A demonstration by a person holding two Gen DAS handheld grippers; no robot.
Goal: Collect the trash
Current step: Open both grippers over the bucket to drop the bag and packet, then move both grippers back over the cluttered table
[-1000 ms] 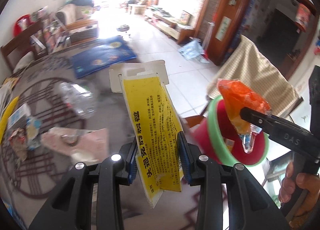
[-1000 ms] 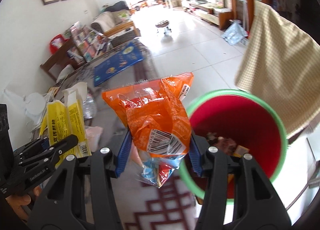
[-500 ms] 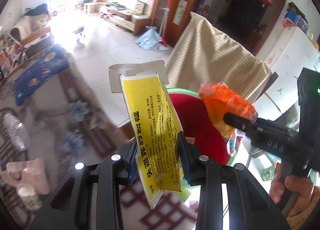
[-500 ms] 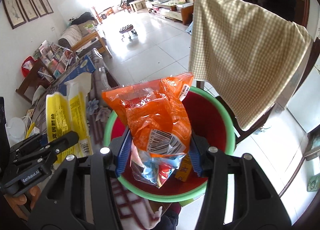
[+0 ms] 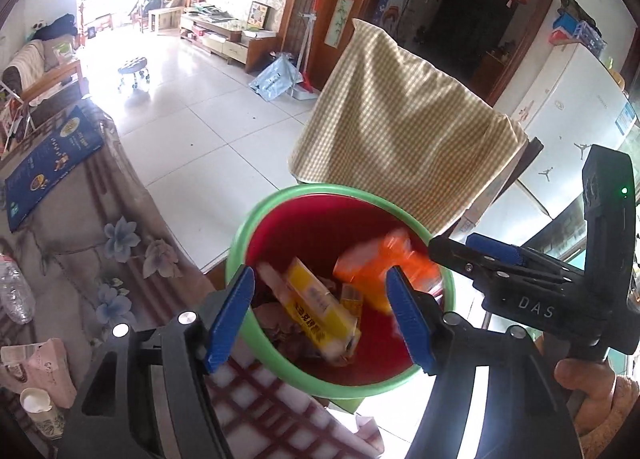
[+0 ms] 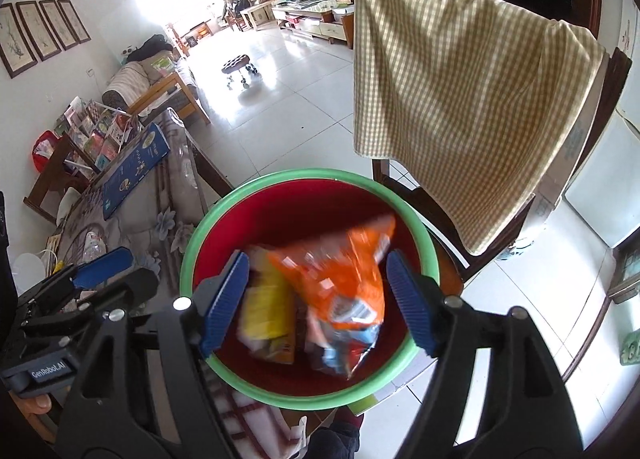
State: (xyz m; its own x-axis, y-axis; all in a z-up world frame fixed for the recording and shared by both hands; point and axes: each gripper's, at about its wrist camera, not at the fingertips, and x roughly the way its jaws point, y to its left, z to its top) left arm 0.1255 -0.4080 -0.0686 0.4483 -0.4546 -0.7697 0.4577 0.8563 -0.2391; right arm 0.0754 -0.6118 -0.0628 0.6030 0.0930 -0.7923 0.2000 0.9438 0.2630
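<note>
A red bin with a green rim (image 5: 240, 235) (image 6: 188, 259) stands below both grippers. My left gripper (image 5: 320, 315) is open and empty above it. The yellow packet (image 5: 316, 307) (image 6: 266, 311) is inside the bin, blurred. My right gripper (image 6: 318, 303) is open above the bin; it also shows in the left wrist view (image 5: 472, 255). The orange snack bag (image 6: 340, 275) (image 5: 380, 271) is blurred, free of the pads, inside the bin's mouth. Other trash lies at the bin's bottom.
A chair draped with a checked cloth (image 5: 400, 119) (image 6: 472, 99) stands right behind the bin. The floral-cloth table (image 5: 100, 227) at left holds a plastic bottle (image 5: 14, 291), a pink packet (image 5: 44, 363) and a blue box (image 5: 48, 163). A fridge (image 5: 580, 119) stands at right.
Both grippers have opened over the bin. The yellow packet has left the left gripper and the orange bag has left the right gripper; both have dropped into the bin.
</note>
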